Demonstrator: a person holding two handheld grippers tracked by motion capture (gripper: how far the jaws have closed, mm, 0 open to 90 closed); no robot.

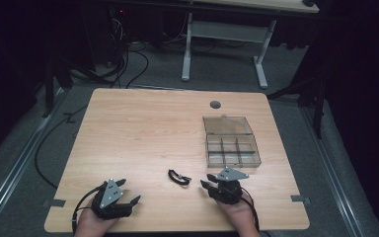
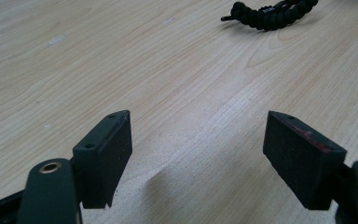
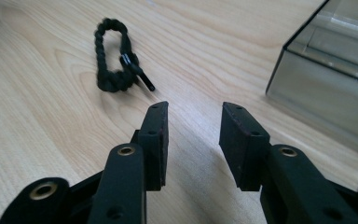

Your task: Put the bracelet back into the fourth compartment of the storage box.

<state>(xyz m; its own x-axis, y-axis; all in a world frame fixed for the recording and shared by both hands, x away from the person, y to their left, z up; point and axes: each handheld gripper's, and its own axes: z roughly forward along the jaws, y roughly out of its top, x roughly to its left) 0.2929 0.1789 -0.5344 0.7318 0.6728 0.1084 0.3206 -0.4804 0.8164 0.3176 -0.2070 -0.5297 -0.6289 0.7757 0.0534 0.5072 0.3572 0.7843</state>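
A black braided bracelet (image 1: 178, 177) lies on the wooden table (image 1: 143, 133) near the front, between the two grippers. My left gripper (image 1: 128, 191) rests at the front left, jaws wide open and empty. In the left gripper view, the left gripper (image 2: 198, 116) points at bare wood, with the bracelet (image 2: 272, 16) far ahead to the right. My right gripper (image 1: 207, 181) sits just right of the bracelet, open with nothing between its jaws. The right gripper view shows the right gripper (image 3: 196, 106) a short way behind the bracelet (image 3: 114, 60), apart from it.
A clear plastic compartment box (image 1: 232, 143) with its lid open stands behind the right gripper; its wall (image 3: 326, 70) is close on the right in the right gripper view. A round cable hole (image 1: 215, 104) sits near the far edge. A white desk frame (image 1: 224, 44) stands beyond.
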